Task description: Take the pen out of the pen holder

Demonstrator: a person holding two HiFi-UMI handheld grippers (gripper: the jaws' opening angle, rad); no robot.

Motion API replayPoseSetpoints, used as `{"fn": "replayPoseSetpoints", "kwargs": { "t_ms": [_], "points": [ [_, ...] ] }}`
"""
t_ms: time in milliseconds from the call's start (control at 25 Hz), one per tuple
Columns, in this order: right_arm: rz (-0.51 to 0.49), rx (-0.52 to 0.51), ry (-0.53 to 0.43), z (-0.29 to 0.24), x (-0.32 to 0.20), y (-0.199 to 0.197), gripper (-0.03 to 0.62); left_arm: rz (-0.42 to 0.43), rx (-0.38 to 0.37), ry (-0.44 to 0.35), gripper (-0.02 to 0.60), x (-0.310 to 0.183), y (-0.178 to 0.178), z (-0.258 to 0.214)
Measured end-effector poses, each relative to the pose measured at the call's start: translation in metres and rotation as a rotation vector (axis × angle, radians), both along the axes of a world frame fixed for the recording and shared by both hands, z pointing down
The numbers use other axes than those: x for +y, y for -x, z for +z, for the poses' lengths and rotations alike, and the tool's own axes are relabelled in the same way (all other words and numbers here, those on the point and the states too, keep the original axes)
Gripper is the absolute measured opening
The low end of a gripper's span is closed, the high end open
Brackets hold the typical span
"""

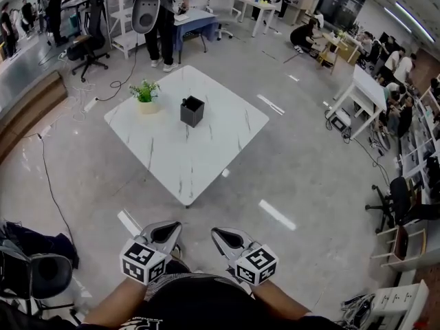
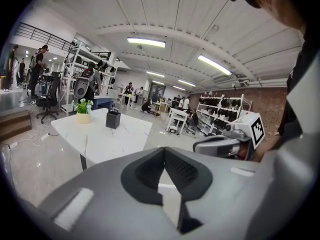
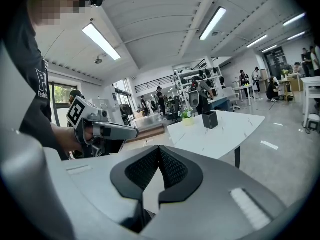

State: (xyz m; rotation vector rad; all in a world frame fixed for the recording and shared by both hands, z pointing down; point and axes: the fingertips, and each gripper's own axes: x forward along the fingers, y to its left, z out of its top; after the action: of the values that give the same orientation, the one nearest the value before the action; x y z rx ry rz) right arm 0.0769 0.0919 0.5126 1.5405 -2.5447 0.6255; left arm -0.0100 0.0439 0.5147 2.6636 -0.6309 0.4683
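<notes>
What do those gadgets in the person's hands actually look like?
The left gripper and right gripper match: light grey shells tapering to two pointed jaws lined with black ribbed pads, each carrying a white cube with black square markers. No cables show. The person wears a black top.

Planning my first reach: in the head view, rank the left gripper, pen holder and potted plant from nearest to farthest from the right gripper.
1. Left gripper, close beside the right gripper, on its left.
2. Pen holder, ahead on the table.
3. Potted plant, beyond it, at the far-left edge.
</notes>
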Motion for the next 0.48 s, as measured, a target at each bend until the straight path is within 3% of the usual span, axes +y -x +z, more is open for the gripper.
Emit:
{"fn": "replayPoseSetpoints", "kwargs": {
  "t_ms": [480],
  "points": [
    [0.011,0.031,-0.009,-0.009,-0.094,-0.01,0.0,0.001,0.018,-0.02,0.057,-0.098,-0.009,-0.01]
  ]
}}
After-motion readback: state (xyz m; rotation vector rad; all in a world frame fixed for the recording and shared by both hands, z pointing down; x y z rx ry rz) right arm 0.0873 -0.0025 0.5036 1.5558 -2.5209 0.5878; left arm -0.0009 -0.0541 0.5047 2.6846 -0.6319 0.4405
